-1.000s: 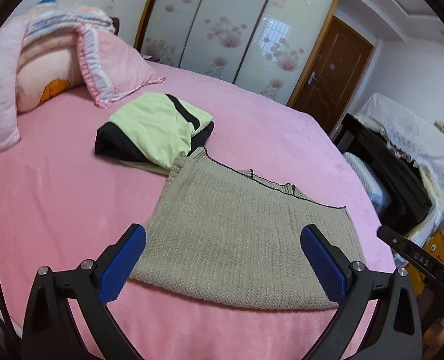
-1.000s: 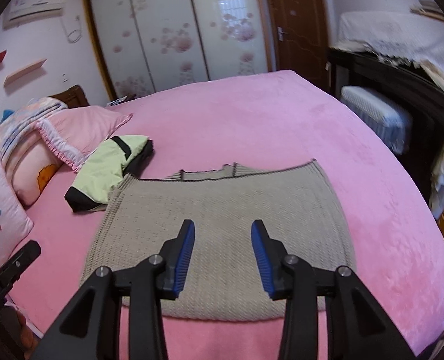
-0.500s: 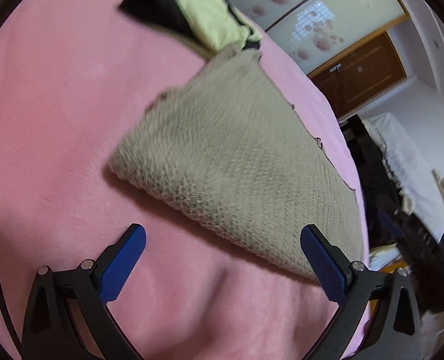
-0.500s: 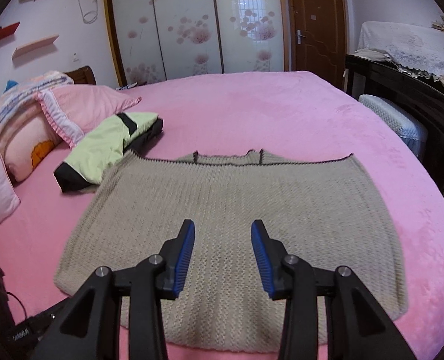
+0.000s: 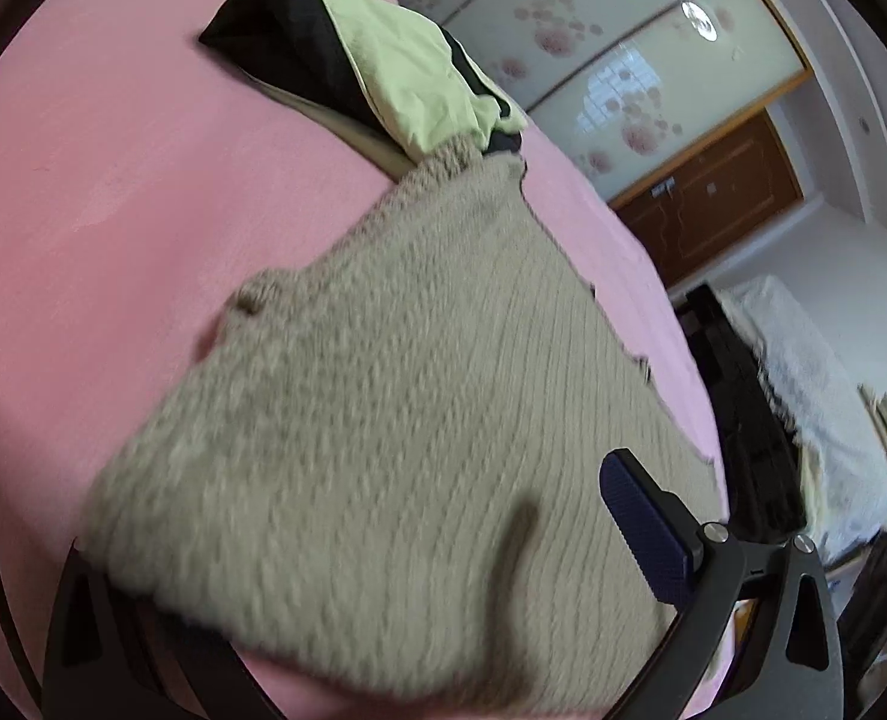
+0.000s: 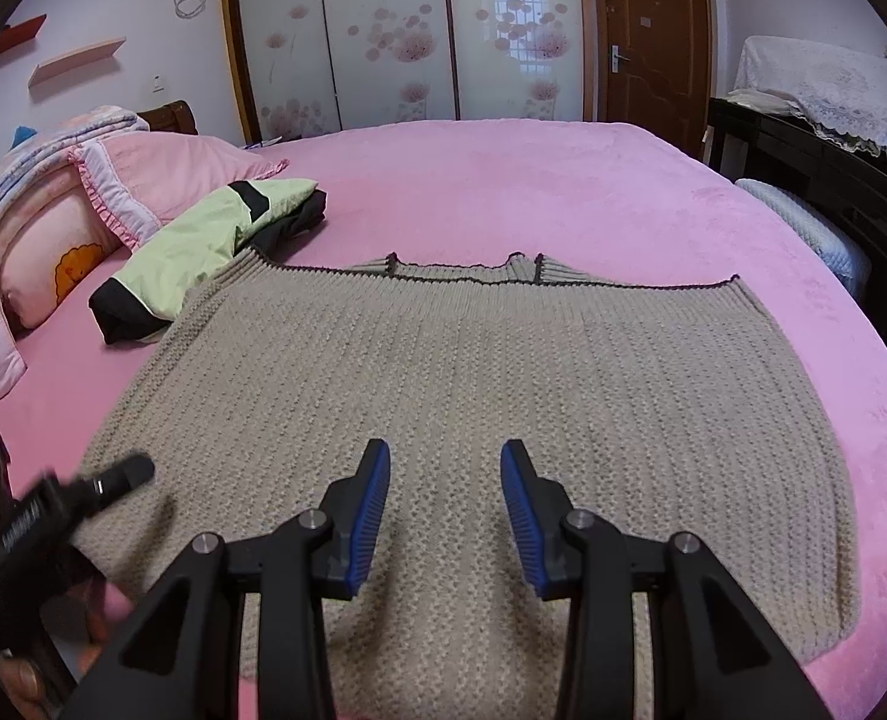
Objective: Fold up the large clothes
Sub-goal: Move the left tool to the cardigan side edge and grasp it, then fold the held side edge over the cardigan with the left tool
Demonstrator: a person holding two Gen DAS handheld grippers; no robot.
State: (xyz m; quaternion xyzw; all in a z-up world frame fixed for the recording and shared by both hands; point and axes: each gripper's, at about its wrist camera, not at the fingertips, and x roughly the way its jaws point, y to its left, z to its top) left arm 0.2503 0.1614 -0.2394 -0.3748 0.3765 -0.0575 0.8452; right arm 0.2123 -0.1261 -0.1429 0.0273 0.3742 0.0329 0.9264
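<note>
Knit sweater (image 6: 473,372) flat at bed (image 6: 563,180) near edge; right gripper (image 6: 445,504) part-open, empty; left gripper (image 5: 347,570) straddles hem, wide — single-layer pinch risk.

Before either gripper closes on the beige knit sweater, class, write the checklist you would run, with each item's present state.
1. Sweater lies spread flat on the bed: ok.
2. Right gripper open and empty above the near hem: ok.
3. Left gripper open, one finger under the sweater's corner, the other finger above: ok.
4. Far corner clear of the green and black garment: not ok, it overlaps.
5. Left view sharp: not ok, blurred.
</note>
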